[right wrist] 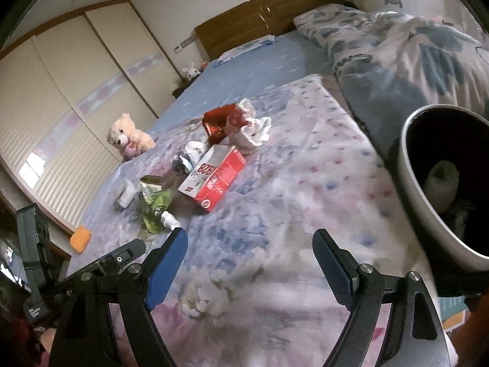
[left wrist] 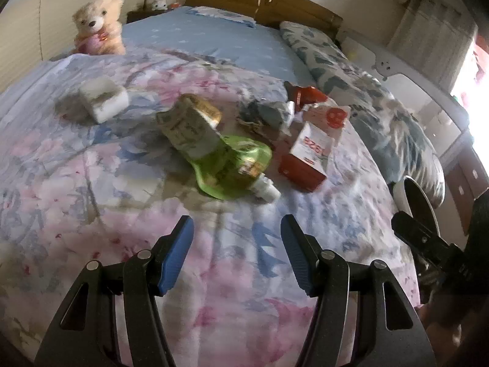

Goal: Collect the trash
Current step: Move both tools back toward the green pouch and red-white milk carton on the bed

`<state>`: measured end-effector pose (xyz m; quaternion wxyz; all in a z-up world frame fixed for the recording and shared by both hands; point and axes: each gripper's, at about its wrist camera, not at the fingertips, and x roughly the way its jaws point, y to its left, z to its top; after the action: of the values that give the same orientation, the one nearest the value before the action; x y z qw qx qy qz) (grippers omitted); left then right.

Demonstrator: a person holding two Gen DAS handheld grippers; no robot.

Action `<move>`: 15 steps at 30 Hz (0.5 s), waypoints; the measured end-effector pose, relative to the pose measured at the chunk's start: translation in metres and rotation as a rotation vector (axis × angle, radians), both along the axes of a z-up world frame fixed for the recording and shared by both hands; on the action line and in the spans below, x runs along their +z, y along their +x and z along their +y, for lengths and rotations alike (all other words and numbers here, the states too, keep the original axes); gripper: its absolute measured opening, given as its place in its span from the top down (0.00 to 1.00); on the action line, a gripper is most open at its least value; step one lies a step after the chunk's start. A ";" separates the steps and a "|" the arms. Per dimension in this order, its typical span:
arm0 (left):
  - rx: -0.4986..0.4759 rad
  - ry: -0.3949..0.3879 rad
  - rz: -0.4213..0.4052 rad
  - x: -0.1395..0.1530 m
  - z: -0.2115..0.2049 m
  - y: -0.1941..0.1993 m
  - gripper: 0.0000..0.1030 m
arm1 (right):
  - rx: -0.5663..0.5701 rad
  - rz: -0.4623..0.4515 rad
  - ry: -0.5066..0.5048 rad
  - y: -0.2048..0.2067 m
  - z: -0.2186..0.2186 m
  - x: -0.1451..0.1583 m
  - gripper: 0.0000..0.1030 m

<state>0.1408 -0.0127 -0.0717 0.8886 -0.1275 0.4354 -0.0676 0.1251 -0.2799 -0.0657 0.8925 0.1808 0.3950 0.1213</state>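
**Approach to scattered trash on the bed, nothing yet grasped.**
Left to right: the white box [left wrist: 103, 100], crumpled carton [left wrist: 189, 125], green pouch [left wrist: 235, 168] and red-and-white box [left wrist: 308, 159] lie on the floral quilt [left wrist: 91, 183]; the bin [right wrist: 428, 189] stands at the bed's right edge. The left gripper [left wrist: 237, 255] and right gripper [right wrist: 250, 263] are both spread and empty. Next, judged: reach the nearest green pouch across open quilt.
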 end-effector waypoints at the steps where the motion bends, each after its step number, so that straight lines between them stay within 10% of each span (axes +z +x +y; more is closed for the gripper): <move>1: 0.007 -0.005 0.003 0.000 0.003 0.001 0.42 | 0.001 0.000 -0.002 0.001 0.002 0.000 0.17; 15: 0.052 -0.069 0.043 0.004 0.017 0.043 0.29 | -0.015 0.008 0.023 0.040 0.015 -0.004 0.17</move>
<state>0.1835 0.0045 -0.0681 0.8755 -0.1709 0.4484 -0.0568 0.1649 -0.2653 -0.0700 0.8897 0.1943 0.3959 0.1183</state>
